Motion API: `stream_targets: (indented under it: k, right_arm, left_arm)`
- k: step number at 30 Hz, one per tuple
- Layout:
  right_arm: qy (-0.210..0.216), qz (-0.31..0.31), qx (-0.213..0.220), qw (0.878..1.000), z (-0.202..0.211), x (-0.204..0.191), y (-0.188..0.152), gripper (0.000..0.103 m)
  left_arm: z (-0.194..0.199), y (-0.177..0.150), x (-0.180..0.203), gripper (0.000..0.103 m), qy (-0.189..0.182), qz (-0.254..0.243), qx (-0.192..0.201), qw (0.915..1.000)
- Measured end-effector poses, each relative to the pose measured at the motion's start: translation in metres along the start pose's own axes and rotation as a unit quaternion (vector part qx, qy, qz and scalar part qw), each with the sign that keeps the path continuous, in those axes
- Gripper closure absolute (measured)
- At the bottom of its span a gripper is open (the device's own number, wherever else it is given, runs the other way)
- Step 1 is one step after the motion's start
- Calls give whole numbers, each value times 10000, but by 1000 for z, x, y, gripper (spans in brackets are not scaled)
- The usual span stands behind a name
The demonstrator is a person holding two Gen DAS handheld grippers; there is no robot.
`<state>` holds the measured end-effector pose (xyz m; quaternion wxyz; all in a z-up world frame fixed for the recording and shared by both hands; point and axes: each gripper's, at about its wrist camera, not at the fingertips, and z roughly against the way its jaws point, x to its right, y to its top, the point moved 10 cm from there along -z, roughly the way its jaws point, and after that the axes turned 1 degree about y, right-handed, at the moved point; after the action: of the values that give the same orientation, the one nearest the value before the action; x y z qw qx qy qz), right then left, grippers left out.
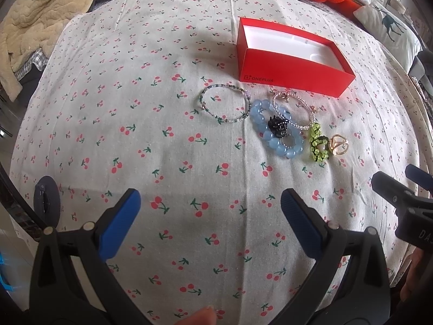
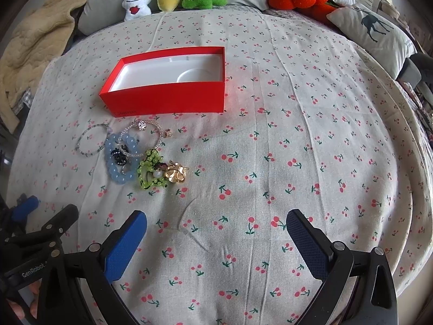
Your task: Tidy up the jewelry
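Cherry-print bedding [image 2: 270, 140] carries the jewelry pile [image 2: 130, 154] just near of the empty red box [image 2: 167, 97]: a blue bead bracelet [image 1: 273, 138] with a black clip [image 1: 277, 126] resting on it, overlapped by a clear bracelet [image 2: 140, 135], with green beads [image 1: 318, 143] touching a gold ring [image 1: 338, 145]. Left gripper [image 1: 211, 205] and right gripper [image 2: 216, 224] both hover spread and empty, well short of the pile. Pinching one overlapped piece would likely drag its neighbours, and the soft cloth may bunch up between the fingers.

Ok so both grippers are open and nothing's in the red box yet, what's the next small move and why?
Probably ease the right gripper forward and left toward the gold ring. It lies at the near right edge of the jewelry pile, beside the green beaded piece rather than tangled under the blue bead bracelet. The red box sits open and empty just behind.
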<state>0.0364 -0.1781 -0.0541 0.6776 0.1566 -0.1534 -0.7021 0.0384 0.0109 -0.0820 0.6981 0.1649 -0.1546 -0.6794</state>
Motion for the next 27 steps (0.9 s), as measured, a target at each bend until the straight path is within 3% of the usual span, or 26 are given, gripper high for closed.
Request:
stream_targets:
  k: [13,17,20,24,27]
  right_arm:
    - [-36,22,121,9999,11,4,9,0]
    - [20,-57,67,10000,15,9,20,0]
    - [59,-133,-6,9999,16,15,31,0]
    - [266,-135,-276,9992,9,13,42,0]
    - [521,17,-464,9976,-2,2,46,0]
  left_arm:
    - [10,12,-6,0,79,49,292,9995]
    - [13,21,-7,0,17,-145,369,9992]
    - [9,25,-8,0,-7,-360,205,9991]
    - [3,31,-6,0,-326,-435,-11,9985]
    - [0,41,-6,0,-371,-507,129,9979]
